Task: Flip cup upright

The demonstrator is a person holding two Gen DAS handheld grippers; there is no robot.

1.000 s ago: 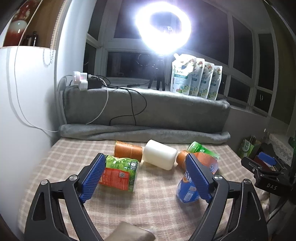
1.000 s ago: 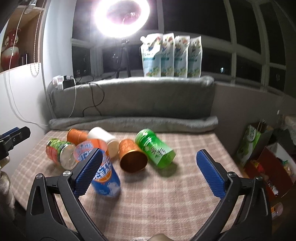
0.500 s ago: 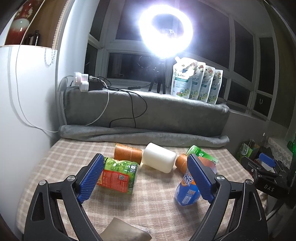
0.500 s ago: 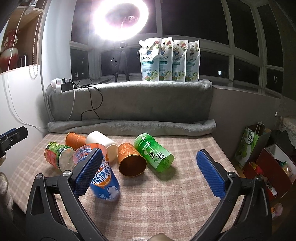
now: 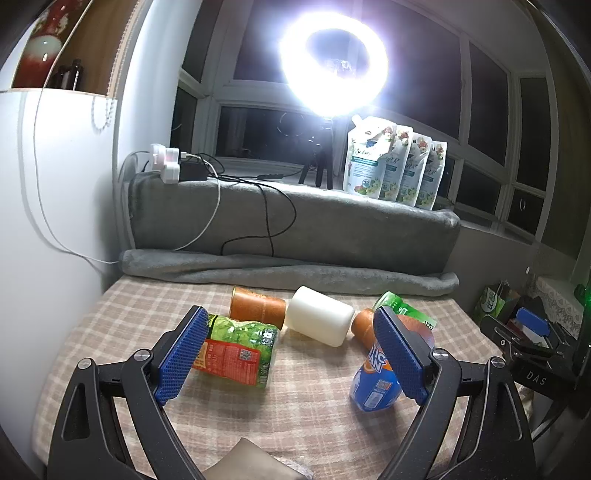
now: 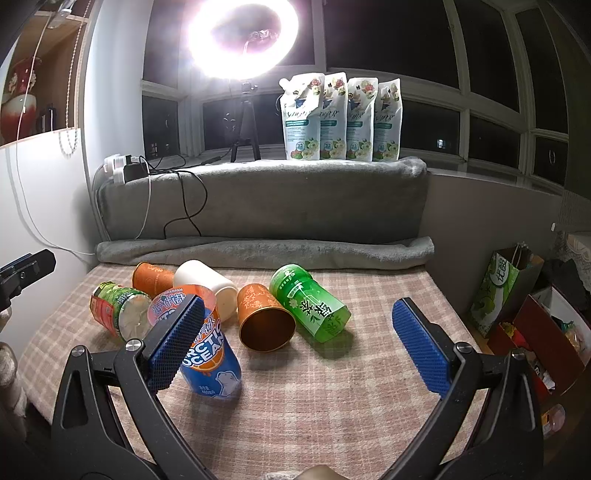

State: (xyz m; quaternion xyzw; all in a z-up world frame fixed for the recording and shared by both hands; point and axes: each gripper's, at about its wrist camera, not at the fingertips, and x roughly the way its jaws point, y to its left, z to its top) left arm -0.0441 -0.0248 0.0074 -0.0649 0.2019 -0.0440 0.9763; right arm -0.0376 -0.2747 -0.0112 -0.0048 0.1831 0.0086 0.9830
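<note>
the blue and orange cup (image 6: 210,354) is seen standing on its base on the checked tablecloth (image 6: 332,406), its long axis close to vertical with a slight lean, and its peeled foil lid (image 6: 173,302) raised at the top. in the right wrist view it is placed just behind the left finger pad (image 6: 173,343), outside the gap of the right gripper (image 6: 295,347), whose jaws are spread wide with nothing between them. in the left wrist view the same cup (image 5: 373,384) is partly covered by the right-hand pad (image 5: 399,354) of the left gripper (image 5: 291,354), which is likewise held wide apart and empty.

the other cups are found lying on their sides behind it. a copper cup (image 6: 264,317) is laid with its open mouth turned toward the right wrist camera, just beside a green cup (image 6: 310,304) whose axis runs toward the near right. a white cup (image 6: 207,282) and an orange cup (image 6: 151,275) are laid farther back, near the rolled grey blanket (image 6: 258,251). a green and red labelled cup (image 6: 118,310) is laid at the left, its sealed end turned toward the camera. a ring light (image 6: 240,33) and four refill pouches (image 6: 340,118) are seen on the sill.
</note>
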